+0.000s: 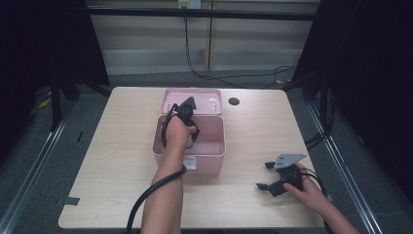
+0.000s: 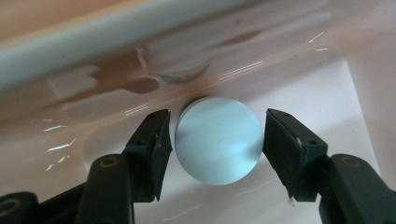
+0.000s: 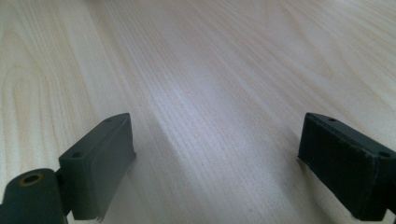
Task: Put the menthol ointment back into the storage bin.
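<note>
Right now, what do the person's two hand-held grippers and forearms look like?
Both are black two-jaw grippers with flat rectangular pads. The right one carries a grey three-cornered plate. A thick black cable trails along the left forearm. Both forearms are bare, without sleeves.

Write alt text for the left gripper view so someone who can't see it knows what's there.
A pale blue round object sits between the two black jaws of the left tool, with a thin gap on each side so the pads are not pressing it. Around it is the glossy inside of a pink box.
</note>
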